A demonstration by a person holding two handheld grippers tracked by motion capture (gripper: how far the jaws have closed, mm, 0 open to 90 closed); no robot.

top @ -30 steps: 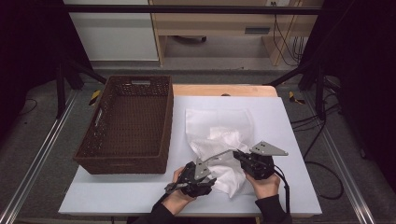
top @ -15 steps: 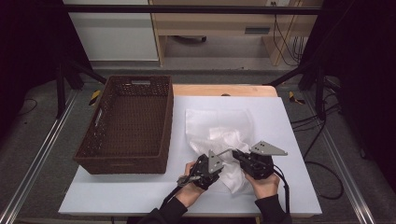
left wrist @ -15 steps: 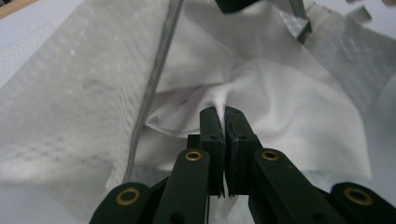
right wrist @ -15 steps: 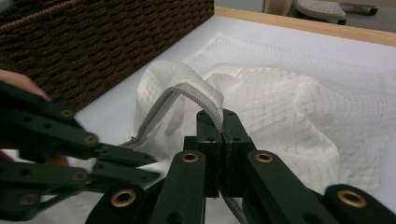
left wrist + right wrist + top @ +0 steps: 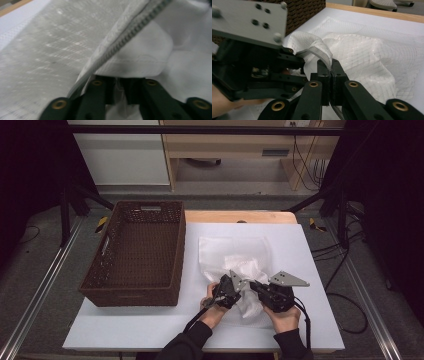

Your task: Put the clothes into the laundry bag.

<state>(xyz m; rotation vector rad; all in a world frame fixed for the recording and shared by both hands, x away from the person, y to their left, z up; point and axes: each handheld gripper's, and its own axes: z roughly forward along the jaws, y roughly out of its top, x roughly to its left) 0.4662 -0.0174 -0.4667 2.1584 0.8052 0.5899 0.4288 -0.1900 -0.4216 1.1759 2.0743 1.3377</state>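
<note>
The white see-through mesh bag with a zip point(image 5: 235, 262) lies on the white table point(image 5: 125, 330), at 3 o'clock from the brown woven basket point(image 5: 135, 252), with white cloth point(image 5: 150, 50) inside it. The left gripper point(image 5: 231, 289) has its jaws nipped on cloth at the bag's mouth, and the right gripper point(image 5: 331, 75) has its jaws pinched tight on the zip edge point(image 5: 322, 51). The bag looks soft, light and floppy, so I think the firm zip edge is the best place to hold; the room behind is dark.

White mesh zip bag point(image 5: 235, 265), crumpled, mid-table
</note>
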